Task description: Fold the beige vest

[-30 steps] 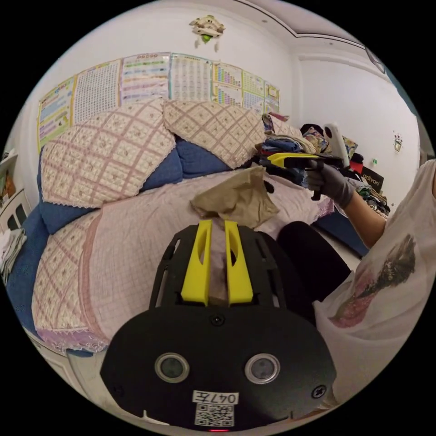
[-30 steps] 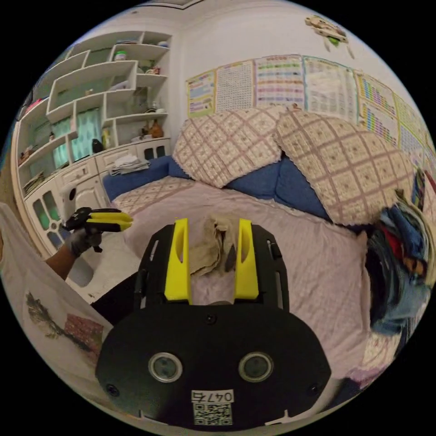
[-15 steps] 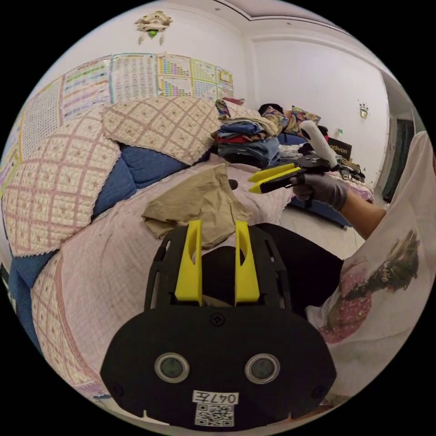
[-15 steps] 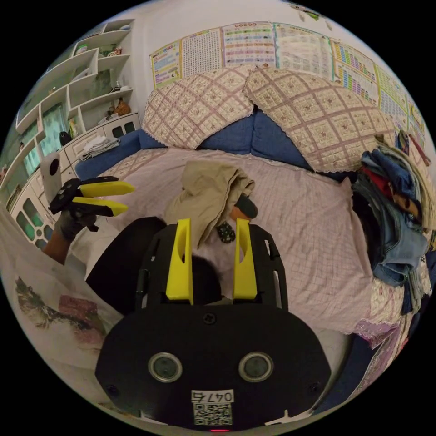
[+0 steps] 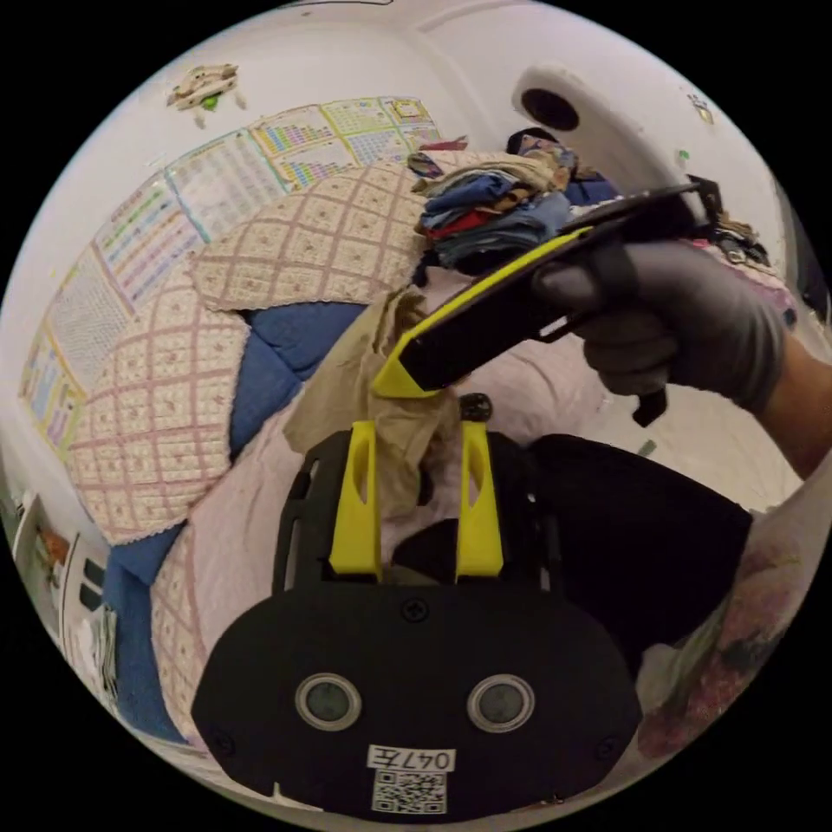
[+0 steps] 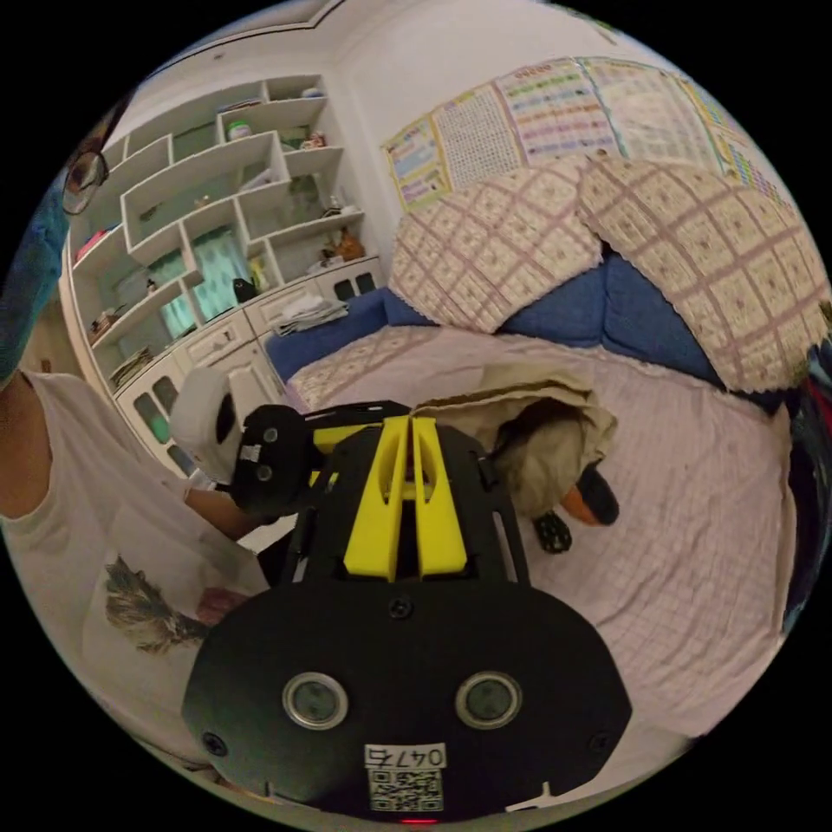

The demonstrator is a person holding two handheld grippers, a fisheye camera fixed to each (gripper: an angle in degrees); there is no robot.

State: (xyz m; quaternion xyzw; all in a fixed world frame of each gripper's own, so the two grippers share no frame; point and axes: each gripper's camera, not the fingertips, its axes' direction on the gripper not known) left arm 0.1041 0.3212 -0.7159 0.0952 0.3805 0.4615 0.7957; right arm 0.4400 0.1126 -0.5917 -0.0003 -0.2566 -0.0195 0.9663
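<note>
The beige vest (image 5: 347,381) lies bunched on the pink checked bed cover (image 5: 234,537), with part of it lifted. My left gripper (image 5: 416,429) is open, and a hanging fold of the vest sits between its yellow jaws. The right gripper (image 5: 390,381), held by a gloved hand (image 5: 685,321), comes in from the right with its tip at the raised fabric. In the right gripper view the right gripper (image 6: 409,422) has its jaws together on the vest's near edge, and the vest (image 6: 546,425) spreads beyond it. The left gripper's black body (image 6: 269,459) is close beside it.
A pile of folded clothes (image 5: 485,208) stands at the bed's far end. Quilted cushions (image 6: 503,251) lean on the wall. White shelves (image 6: 217,217) stand beside the bed. Small dark items (image 6: 598,503) lie by the vest. The person's black-clad leg (image 5: 641,537) rests at the bed edge.
The right gripper has gone from open to shut and come in to the vest's edge beside the left gripper. The left gripper has moved up so fabric hangs between its jaws.
</note>
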